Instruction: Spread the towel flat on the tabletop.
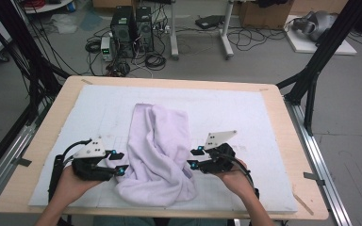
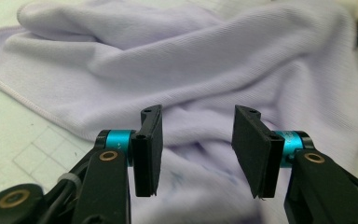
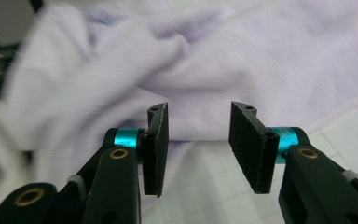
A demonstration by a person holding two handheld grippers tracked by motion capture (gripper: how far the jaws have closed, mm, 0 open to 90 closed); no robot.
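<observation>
A lilac cloth (image 1: 158, 155) lies crumpled on the white mat (image 1: 245, 117) that covers the desk (image 1: 283, 141), its bulk bunched toward the near edge and a narrower folded part running away from it. It is soft, finely ribbed, with a stitched hem, and deep folds cross its middle.

The left tool (image 1: 118, 161) sits just beside the cloth's left flank; its jaws stand apart, with nothing between the pads (image 2: 148, 149), cloth just beyond them. The right tool (image 1: 195, 158) sits just beside the right flank, jaws likewise parted and empty, pads (image 3: 249, 147) over bare mat at the cloth's hem.

Left, right and beyond the cloth the mat is bare, with free room to the desk's rim.

Beyond the desk, past the cloth, computer towers (image 1: 132, 30) and cables (image 1: 155, 59) lie on the floor, well apart from it.
</observation>
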